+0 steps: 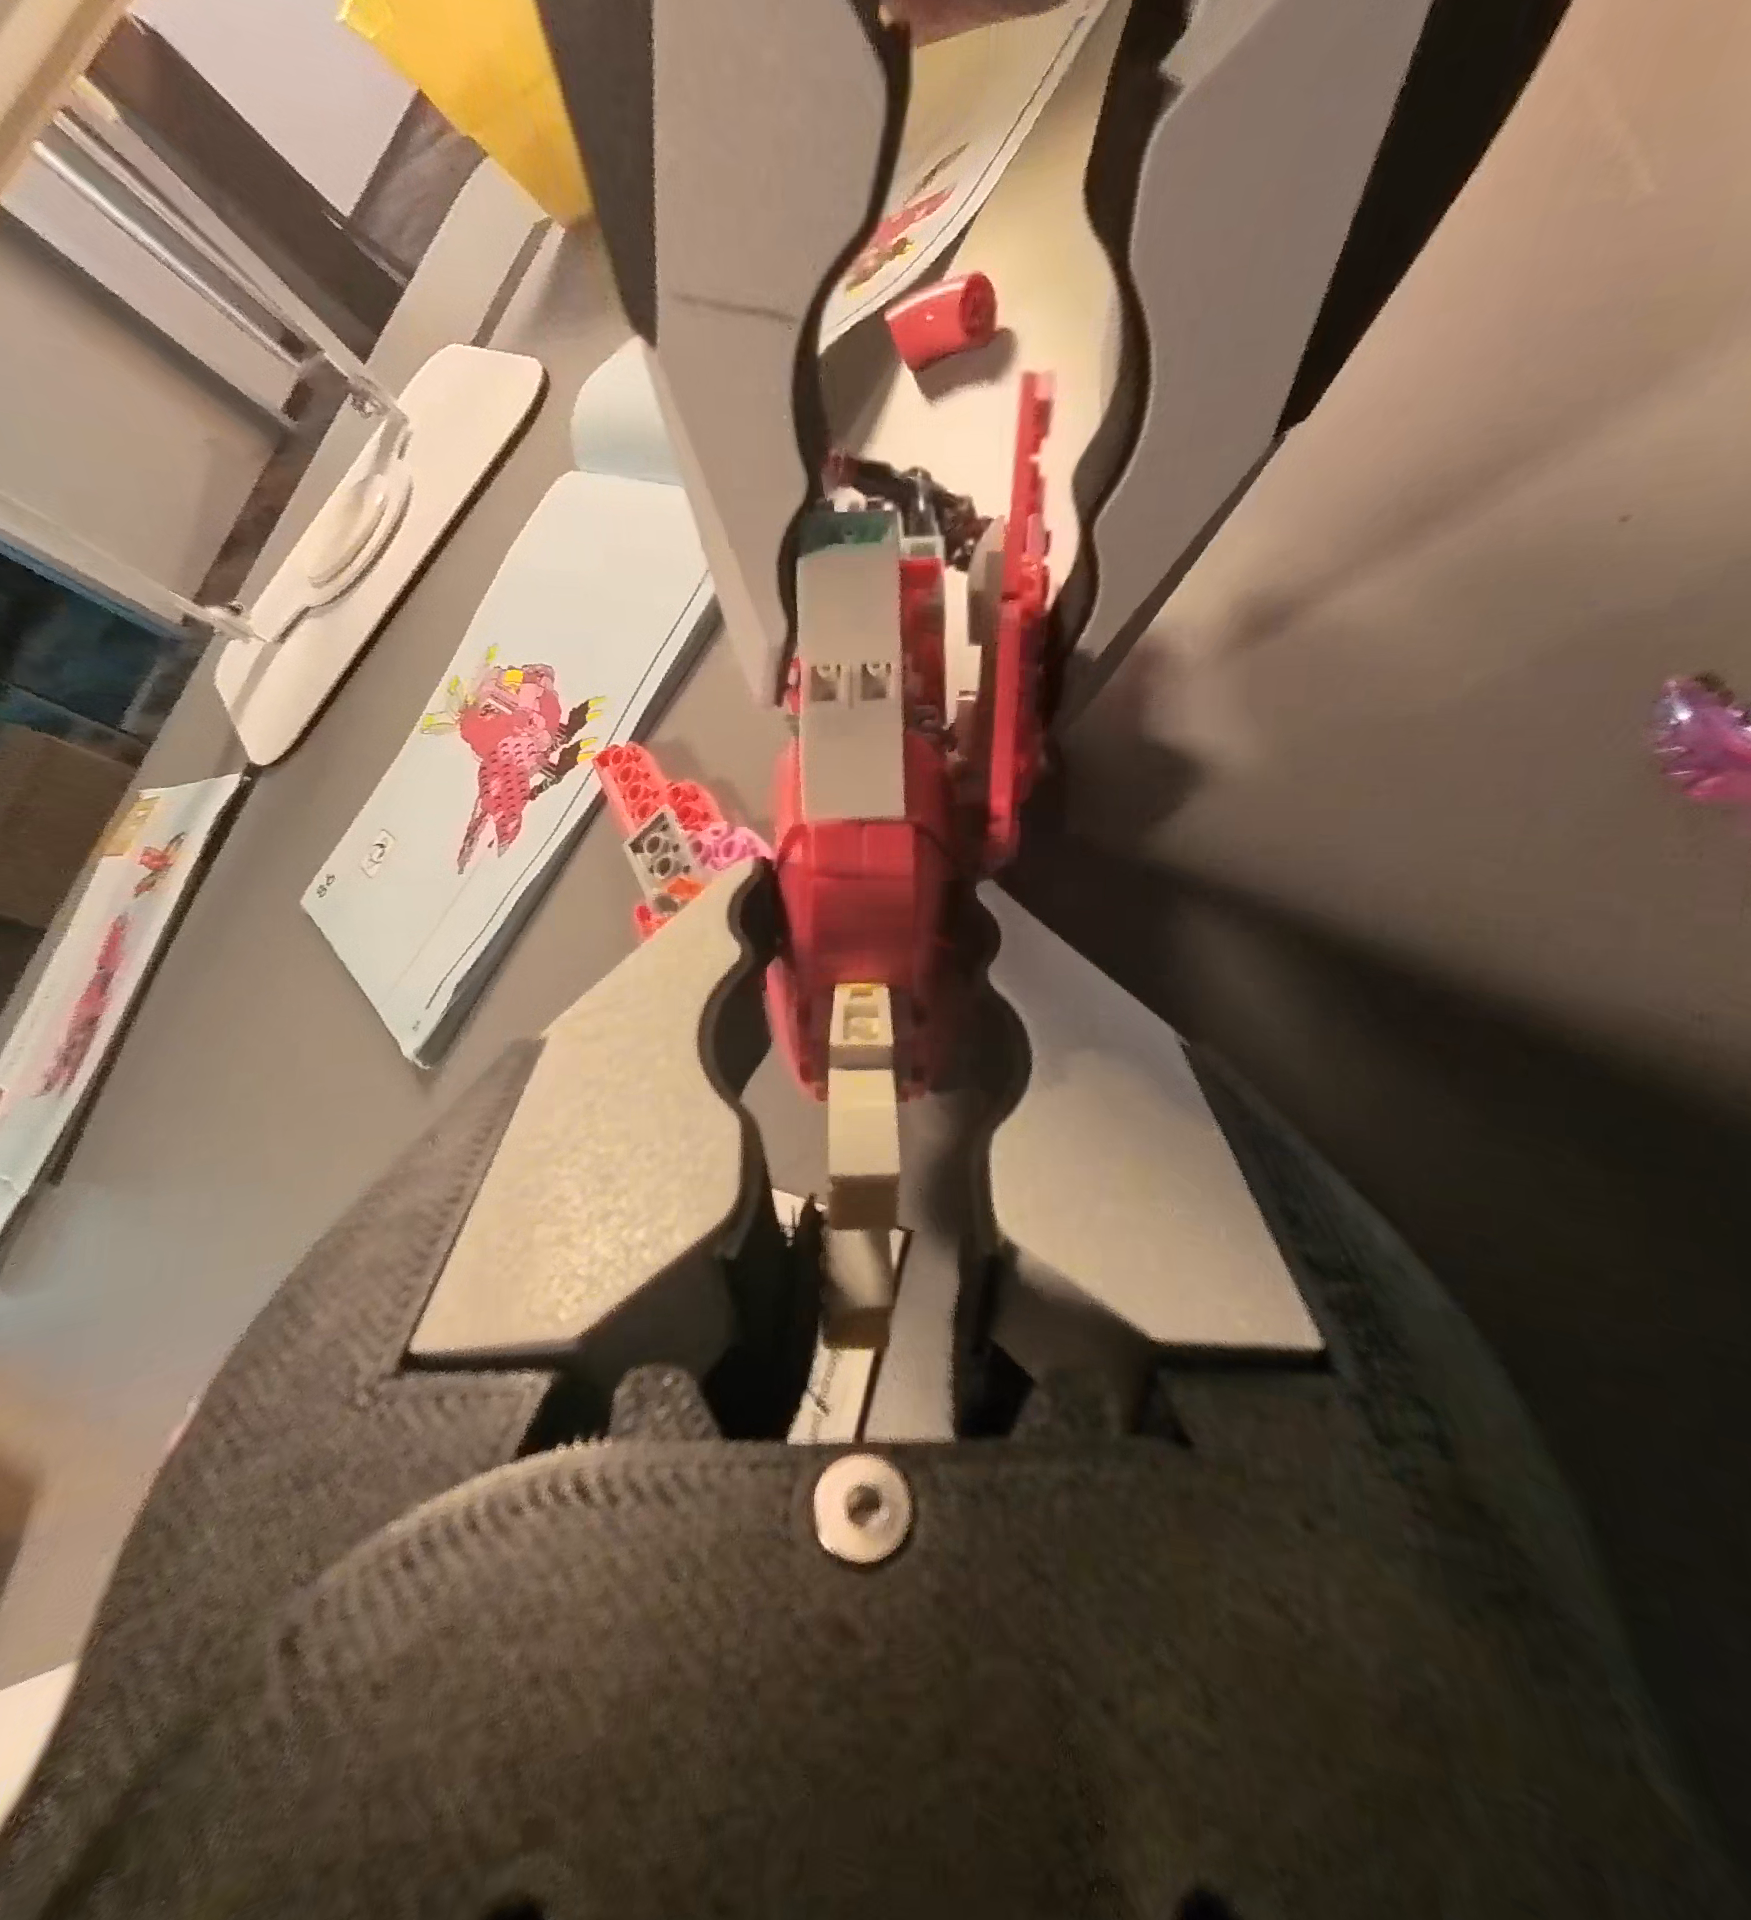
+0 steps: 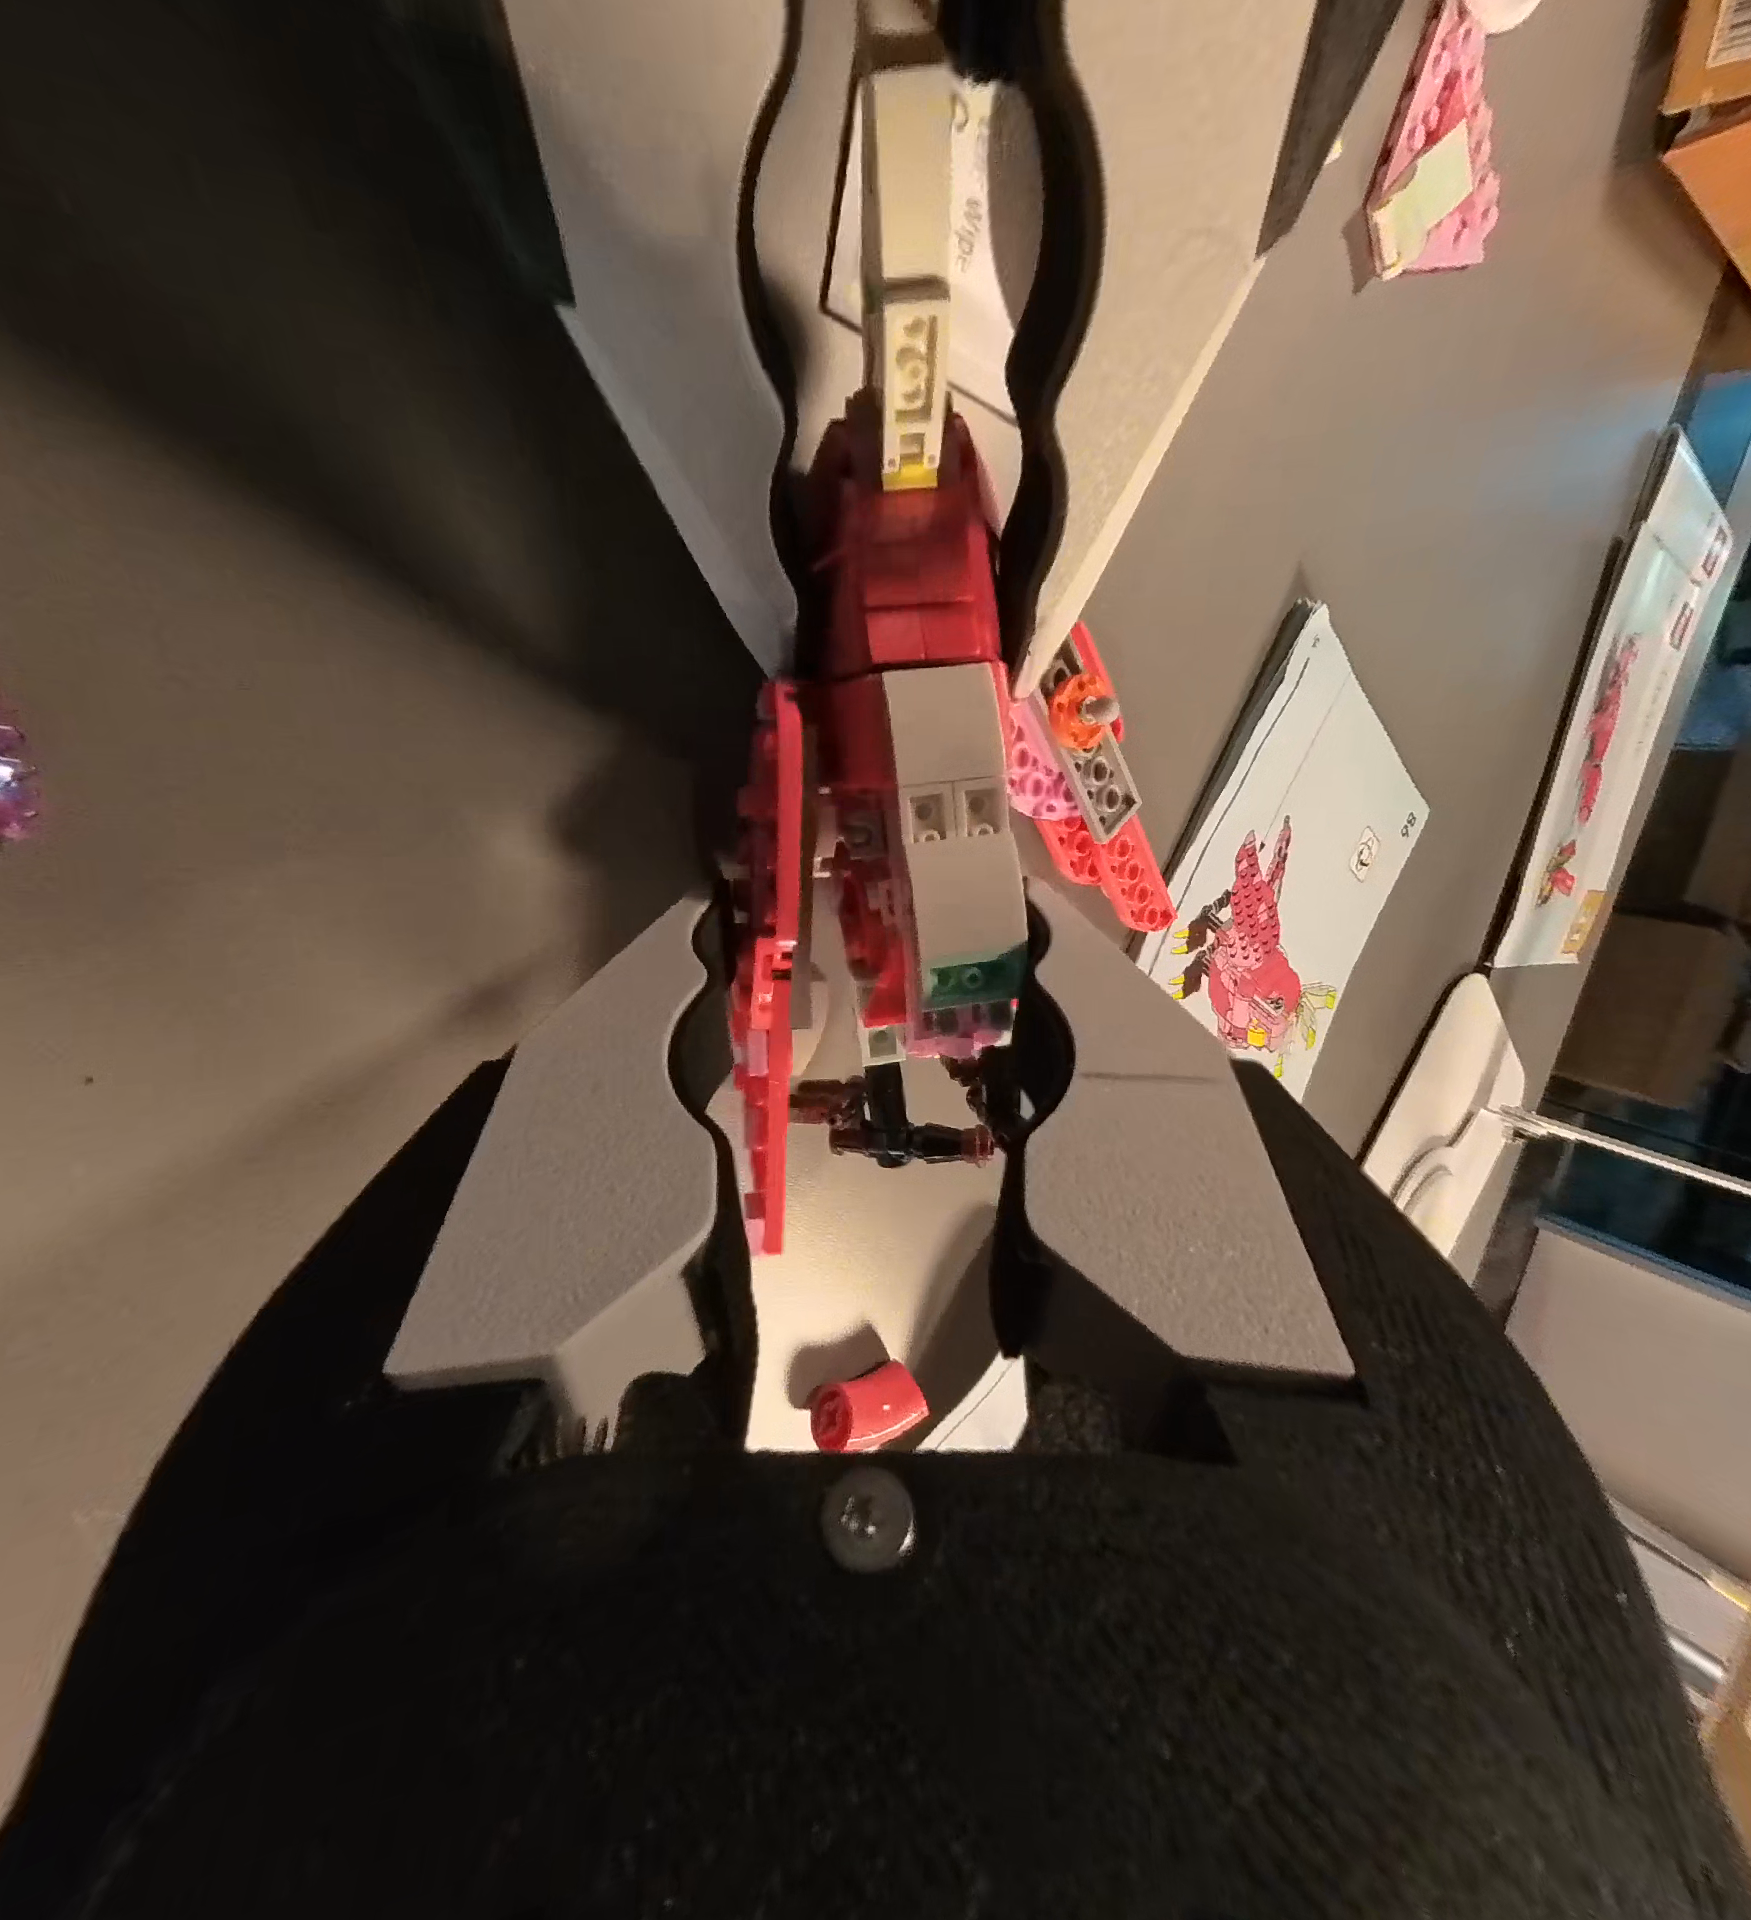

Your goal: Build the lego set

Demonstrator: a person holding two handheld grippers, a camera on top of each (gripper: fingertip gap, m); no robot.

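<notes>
— Grey tabletop [image 1: 1370,727], dimly lit, light-blue printed booklet [image 1: 497,831] toward one edge. Nearest?
— Left gripper [image 1: 871,914], fingers narrow, clamped on the dark red end of a red-and-grey toy-brick model [image 1: 840,727] over the tabletop's middle.
— Farther?
— Right gripper [image 2: 871,935], pressed on the wing and green-tipped end.
— Risk?
— Opposed twisting; thin wing plate could snap off, landing by the loose red cylinder brick [image 1: 944,317].

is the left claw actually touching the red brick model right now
Touching. In the left wrist view, the left claw has both fingers closed against the dark red end of the red brick model, no gap showing.
</notes>
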